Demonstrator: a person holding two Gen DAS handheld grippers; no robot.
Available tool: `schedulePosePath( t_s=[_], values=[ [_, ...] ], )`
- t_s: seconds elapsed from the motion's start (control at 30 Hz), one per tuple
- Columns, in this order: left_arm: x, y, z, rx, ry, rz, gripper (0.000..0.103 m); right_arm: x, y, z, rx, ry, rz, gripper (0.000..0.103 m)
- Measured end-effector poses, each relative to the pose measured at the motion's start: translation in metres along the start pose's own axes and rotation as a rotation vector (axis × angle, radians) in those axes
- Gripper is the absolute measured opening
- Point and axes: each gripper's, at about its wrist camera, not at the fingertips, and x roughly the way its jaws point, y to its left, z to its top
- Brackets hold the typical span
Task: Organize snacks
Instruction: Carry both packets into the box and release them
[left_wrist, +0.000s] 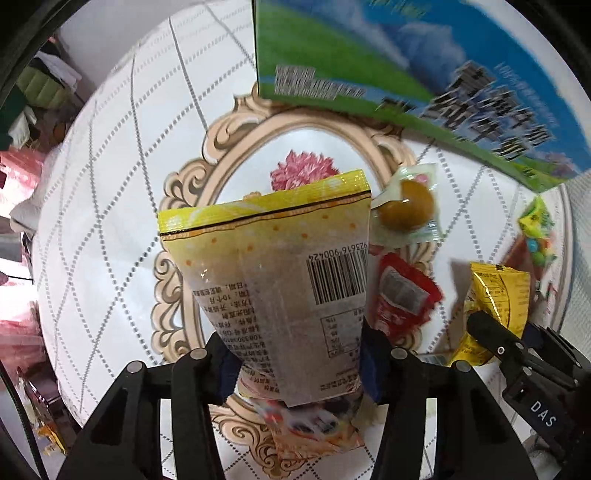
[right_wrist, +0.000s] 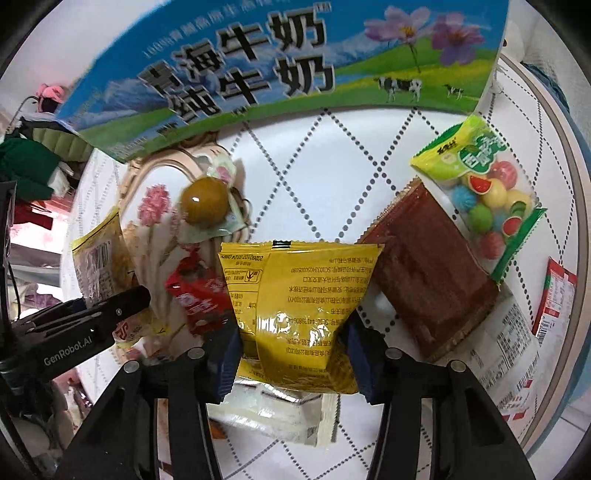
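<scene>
Two grippers each clamped a snack packet above the round table. The left gripper (left_wrist: 295, 365) pointed straight down, its blue-padded jaws pressed against both sides of a pale packet with a yellow sealed top (left_wrist: 273, 280), whose barcode and back-label print faced the left wrist camera. The packet hung clear of the white tablecloth (left_wrist: 110, 206) with its dotted lattice and an ornate oval frame around a pink flower. Beneath it lay an orange-and-white wrapper (left_wrist: 314, 432), blurred.

The right gripper (right_wrist: 293, 354) was closed on a yellow packet (right_wrist: 295, 295), back side up, its jaws pinching the lower part so that the foil creased. Under this packet a white packet (right_wrist: 273, 413) rested on the cloth.

Between the two held packets a red sachet (right_wrist: 197, 295) lay on the table, and just beyond it sat a brown egg in a clear wrapper (right_wrist: 205, 201), on the edge of the oval frame. To the right of the yellow packet lay a dark reddish-brown slab in clear film (right_wrist: 432, 273), and overlapping its far corner was a green-edged bag of coloured round candies (right_wrist: 484, 199). Another red-and-white packet (right_wrist: 554, 299) lay near the table's right rim.

At the far side stood a large blue-and-green milk carton box (right_wrist: 280, 70), printed with cows, flowers and bold characters.
</scene>
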Motion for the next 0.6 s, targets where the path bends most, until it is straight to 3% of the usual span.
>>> schedulePosePath(
  t_s=[0.33,0.47,0.6],
  values=[
    [-0.097,-0.016,0.006,0.056,-0.127,-0.121,0.049,-0.084,0.011,0.019,-0.007,-0.131,0.140,0.053],
    [-0.123,-0.024,0.052,0.090,-0.157,-0.170,0.049,-0.121,0.006,0.042,0.008,-0.206,0.180,0.053],
    [-0.134,-0.051,0.106,0.143,-0.171,-0.168,0.049,-0.161,-0.009,0.080,0.027,-0.292,0.185,0.053]
  ],
)
